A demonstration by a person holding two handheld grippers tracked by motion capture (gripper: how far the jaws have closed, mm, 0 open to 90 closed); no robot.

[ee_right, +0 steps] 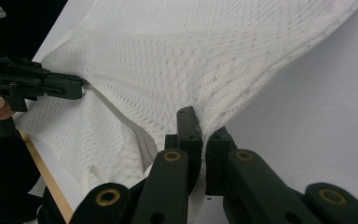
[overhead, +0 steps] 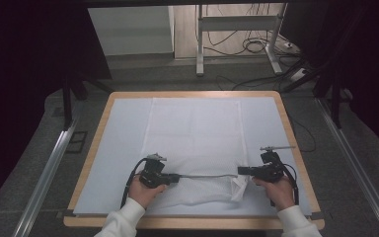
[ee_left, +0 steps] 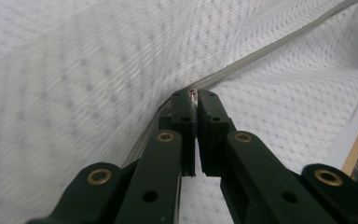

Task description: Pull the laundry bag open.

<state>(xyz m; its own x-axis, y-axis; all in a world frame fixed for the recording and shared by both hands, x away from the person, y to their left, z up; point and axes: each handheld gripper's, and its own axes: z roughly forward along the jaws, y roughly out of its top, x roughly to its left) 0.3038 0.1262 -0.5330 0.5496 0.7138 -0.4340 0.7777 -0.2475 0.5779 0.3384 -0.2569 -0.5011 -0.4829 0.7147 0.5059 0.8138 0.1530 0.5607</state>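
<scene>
Black jaws of the left tool (ee_left: 196,100) stand closest in the left gripper view, pressed together on a small metal piece at the end of a grey zipper line (ee_left: 261,53), most likely the zipper's pull. That line runs away from the tips across the white mesh bag (overhead: 192,133). From the high view the bag lies flat on the pale mat of the counter (overhead: 94,143), most of it spread beyond both tools, with its near edge stretched between them. The right tool (ee_right: 200,122) is clamped narrow on the bag's corner, the mesh bunched and drawn taut at its tips; the left tool shows farther off in that view, at the opposite end of the grey line. Each tool is gripped by a hand (overhead: 145,190) coming from a white sleeve.

Judging from this, the step in hand is working the zipper: the right tool anchors the fabric while the left holds the slider end. Which way the zipper is meant to travel cannot be told. The next move calls for a steady, level pull by the left tool along the grey line, with the right tool keeping its pinch firm so the mesh stays taut and does not ruck up under the slider.
</scene>
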